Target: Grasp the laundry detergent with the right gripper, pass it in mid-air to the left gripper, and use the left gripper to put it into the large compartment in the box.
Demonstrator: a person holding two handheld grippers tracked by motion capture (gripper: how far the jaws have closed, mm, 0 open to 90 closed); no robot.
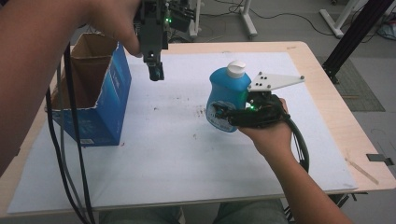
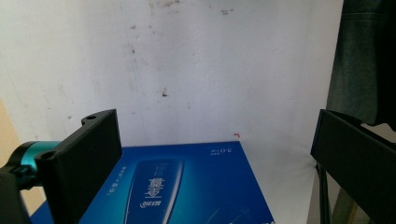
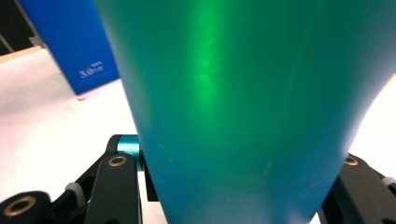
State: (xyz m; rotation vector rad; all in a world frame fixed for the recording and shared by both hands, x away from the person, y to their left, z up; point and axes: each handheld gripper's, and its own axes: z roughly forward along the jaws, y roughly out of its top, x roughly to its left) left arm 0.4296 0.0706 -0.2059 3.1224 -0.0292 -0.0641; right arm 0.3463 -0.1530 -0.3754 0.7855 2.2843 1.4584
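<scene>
Blue bottle [image 1: 227, 98], label apparently unreadable

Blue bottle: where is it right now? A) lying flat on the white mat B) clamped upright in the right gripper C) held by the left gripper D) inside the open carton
B: the blue bottle, white cap up, sits between the fingers of the right gripper; its body fills the space between them in the right gripper view.

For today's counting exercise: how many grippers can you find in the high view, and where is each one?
2. The left gripper hangs open above the blue box's far corner; the right gripper clamps the blue bottle at centre-right. None seems hidden.
</scene>
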